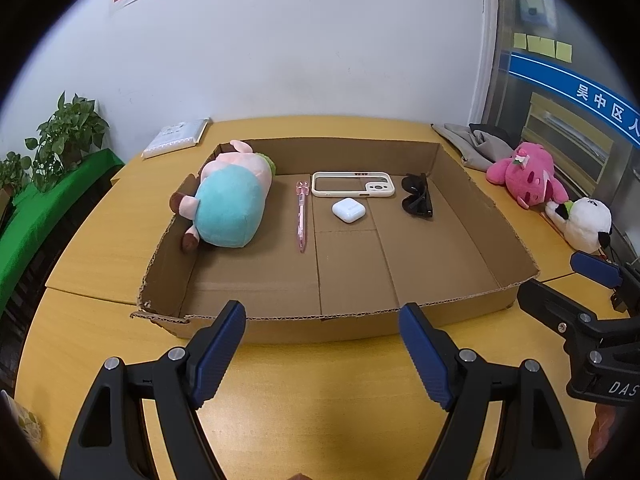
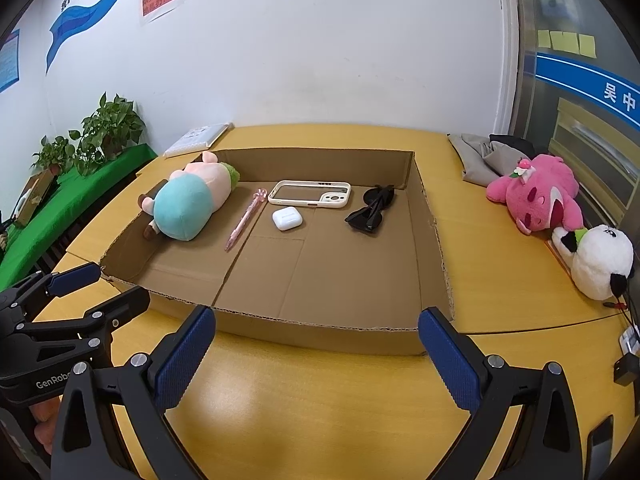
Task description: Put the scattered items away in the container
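A shallow cardboard box [image 1: 460, 208] [image 2: 430, 240] lies on the yellow table. Inside it rest a pig plush in a teal shirt [image 1: 228, 200] [image 2: 186, 204], a pink pen [image 1: 301, 216] [image 2: 244, 220], a cream phone case [image 1: 352, 184] [image 2: 310, 193], a white earbud case [image 1: 349, 210] [image 2: 287, 218] and black sunglasses [image 1: 418, 200] [image 2: 372, 210]. My left gripper [image 1: 322, 320] [image 2: 98, 284] hovers open in front of the box's near wall, nothing between its fingers. My right gripper [image 2: 318, 326] [image 1: 560, 276] stands open and empty beside it.
Right of the box lie a pink bear plush [image 1: 528, 178] [image 2: 540, 196], a panda plush [image 1: 584, 222] [image 2: 596, 258] and grey cloth [image 1: 468, 142] [image 2: 480, 156]. A white packet [image 1: 176, 138] [image 2: 198, 138] sits behind the box. Potted plants [image 1: 64, 136] [image 2: 108, 128] stand left. Cables [image 2: 628, 340] lie at the right edge.
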{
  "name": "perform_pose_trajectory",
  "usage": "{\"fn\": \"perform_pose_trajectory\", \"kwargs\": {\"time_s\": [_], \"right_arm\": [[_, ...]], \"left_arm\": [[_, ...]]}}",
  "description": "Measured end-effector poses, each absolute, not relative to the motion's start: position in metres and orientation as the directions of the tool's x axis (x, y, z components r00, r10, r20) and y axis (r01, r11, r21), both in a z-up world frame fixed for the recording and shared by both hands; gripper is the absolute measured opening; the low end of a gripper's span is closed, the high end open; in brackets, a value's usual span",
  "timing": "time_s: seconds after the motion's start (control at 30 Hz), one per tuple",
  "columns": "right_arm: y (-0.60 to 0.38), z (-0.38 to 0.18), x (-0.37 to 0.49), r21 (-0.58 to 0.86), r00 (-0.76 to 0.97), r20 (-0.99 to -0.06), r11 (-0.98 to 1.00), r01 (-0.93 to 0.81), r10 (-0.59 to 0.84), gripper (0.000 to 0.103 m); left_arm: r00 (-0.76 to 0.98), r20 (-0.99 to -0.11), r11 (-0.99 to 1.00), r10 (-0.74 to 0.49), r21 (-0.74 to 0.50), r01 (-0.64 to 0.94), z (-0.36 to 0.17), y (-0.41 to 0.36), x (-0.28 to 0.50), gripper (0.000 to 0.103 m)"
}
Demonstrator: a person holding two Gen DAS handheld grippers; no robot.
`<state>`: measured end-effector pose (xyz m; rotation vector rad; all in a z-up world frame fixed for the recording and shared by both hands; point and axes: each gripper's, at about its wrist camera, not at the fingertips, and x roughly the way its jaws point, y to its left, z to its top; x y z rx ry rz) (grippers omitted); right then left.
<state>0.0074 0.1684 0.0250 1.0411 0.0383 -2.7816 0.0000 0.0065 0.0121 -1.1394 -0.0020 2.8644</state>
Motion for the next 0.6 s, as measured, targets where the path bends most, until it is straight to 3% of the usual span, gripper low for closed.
{"fn": "perform_pose_trajectory", "kwargs": {"time_s": [0.4,0.6], "right_arm": [[0.1688,0.0244,0.0087,0.039,-0.741,-0.654,-0.985,0.168,-0.152,0.103],[0.17,0.0225,0.009,0.043,-0.736,-0.659,-0.985,0.166,-0.153,0.103]], "left_arm": [[-0.731,-0.681,-0.999,0.043,-0.014,-0.046,0.0116,0.0083,0.0013,0.079],[-0.744,-0.668,-0.999,-0.022,0.043,-0.009,0.0132,0.0095,0.0042,0.08]]}}
